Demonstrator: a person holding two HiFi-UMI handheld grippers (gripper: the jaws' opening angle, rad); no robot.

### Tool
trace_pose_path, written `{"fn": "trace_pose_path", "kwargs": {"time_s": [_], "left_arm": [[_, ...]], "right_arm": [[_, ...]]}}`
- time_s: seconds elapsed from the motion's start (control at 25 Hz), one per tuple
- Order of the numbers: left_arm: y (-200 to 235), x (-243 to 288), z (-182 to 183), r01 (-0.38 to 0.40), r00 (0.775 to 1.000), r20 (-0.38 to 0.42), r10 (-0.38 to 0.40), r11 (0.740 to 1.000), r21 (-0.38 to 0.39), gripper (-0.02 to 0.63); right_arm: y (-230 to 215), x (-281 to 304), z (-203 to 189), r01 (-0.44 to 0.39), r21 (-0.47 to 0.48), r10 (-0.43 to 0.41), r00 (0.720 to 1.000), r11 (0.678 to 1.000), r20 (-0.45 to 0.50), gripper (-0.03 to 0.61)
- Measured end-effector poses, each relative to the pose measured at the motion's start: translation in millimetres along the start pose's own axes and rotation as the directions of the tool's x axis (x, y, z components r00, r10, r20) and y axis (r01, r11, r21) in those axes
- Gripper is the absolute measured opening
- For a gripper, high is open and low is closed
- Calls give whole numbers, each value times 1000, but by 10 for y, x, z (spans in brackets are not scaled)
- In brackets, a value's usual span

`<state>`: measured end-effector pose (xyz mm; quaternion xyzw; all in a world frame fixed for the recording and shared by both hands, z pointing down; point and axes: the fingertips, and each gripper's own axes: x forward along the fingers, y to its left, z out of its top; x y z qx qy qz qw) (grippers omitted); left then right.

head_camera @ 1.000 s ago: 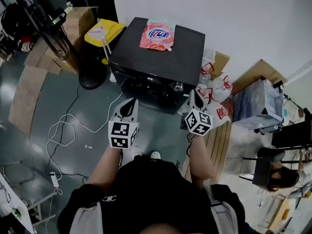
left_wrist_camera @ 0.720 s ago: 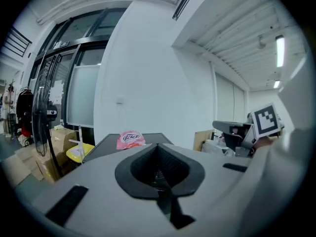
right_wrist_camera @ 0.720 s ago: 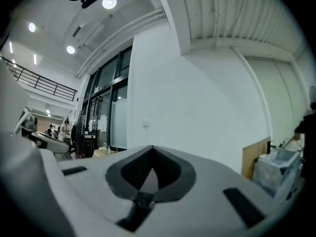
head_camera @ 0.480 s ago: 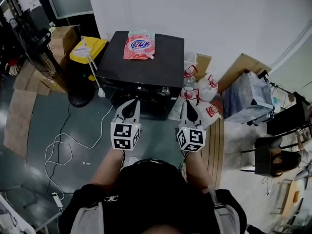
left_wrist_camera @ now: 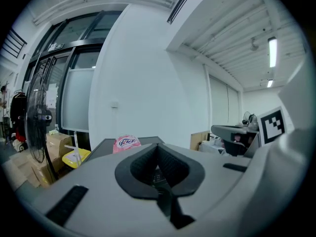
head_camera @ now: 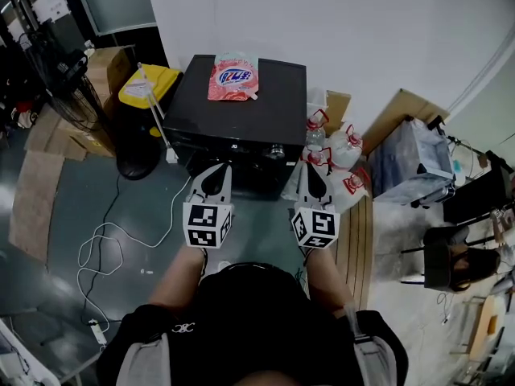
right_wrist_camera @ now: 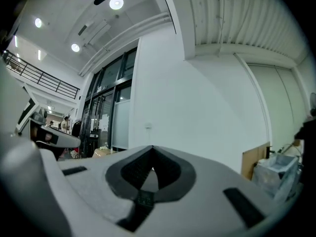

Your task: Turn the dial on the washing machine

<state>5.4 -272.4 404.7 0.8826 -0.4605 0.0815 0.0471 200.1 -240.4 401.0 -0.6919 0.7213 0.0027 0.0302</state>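
**Inspector:** Where is the washing machine [head_camera: 241,107] placed, and where is the dial [head_camera: 277,149] found on it?

**Technician:** The washing machine is set with its back to the white wall [head_camera: 362,30]. The dial is seen as a small silver knob on the machine's front panel, toward the right end. A pink detergent pouch [head_camera: 234,76] is laid flat on the machine's lid, near the rear edge.

**Inspector:** How is the left gripper [head_camera: 215,169] to be recorded?

**Technician:** It is held in front of the machine, left of the dial and apart from it. Its jaws are pressed together at the tips, and nothing is clamped between them. In the left gripper view, the machine's lid and the pouch are seen just beyond the jaws.

**Inspector:** And the right gripper [head_camera: 311,173]?

**Technician:** It is held in front of the machine's right front corner, slightly right of the dial, with no contact made. Its jaws are likewise clenched on nothing. In the right gripper view, only the wall is seen past the tips.

**Inspector:** What else is noted around the machine?

**Technician:** A yellow bin [head_camera: 151,83] is placed at the machine's left side. Plastic bottles with red handles [head_camera: 342,147] are grouped at its right side. A white cable [head_camera: 105,240] is laid on the floor in front of the machine, to the left.
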Motion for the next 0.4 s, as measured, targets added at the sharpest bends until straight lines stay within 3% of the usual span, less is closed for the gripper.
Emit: {"fn": "trace_pose_path", "kwargs": {"time_s": [0.4], "left_arm": [[85, -79, -5, -10, 1000, 4, 10, 1000, 1, -5]], "right_arm": [[159, 43, -38, -29, 3, 29, 1000, 1000, -2, 0]]}}
